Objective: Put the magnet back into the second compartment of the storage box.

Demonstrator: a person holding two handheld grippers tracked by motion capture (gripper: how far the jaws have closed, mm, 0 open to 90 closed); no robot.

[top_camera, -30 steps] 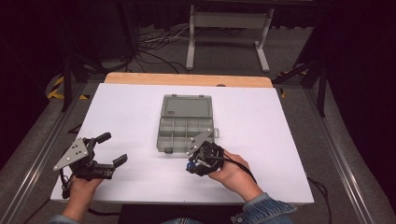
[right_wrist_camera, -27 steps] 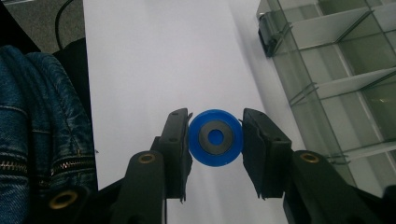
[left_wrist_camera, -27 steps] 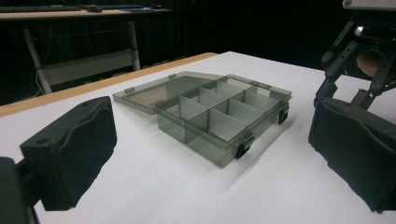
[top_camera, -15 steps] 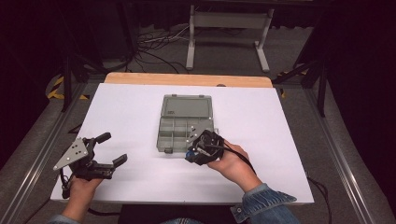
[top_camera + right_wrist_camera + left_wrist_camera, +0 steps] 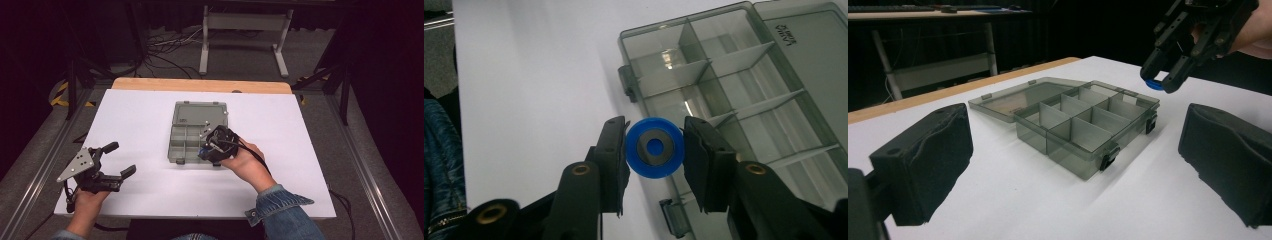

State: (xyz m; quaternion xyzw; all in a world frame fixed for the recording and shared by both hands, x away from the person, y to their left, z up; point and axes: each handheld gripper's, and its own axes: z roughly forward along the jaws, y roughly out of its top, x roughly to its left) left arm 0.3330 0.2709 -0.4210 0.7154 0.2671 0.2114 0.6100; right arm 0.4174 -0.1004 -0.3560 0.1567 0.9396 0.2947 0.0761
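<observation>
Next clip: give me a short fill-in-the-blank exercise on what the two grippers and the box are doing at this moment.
1. The right gripper is shut on a round part whose colour is ____.
2. The lid of the grey compartment box lies ____, flat on the table.
3. The left gripper holds nothing, and its jaws stand ____.
4. The white table carries the box, whose compartments look ____.

Missing words: blue; open; open; empty
</observation>
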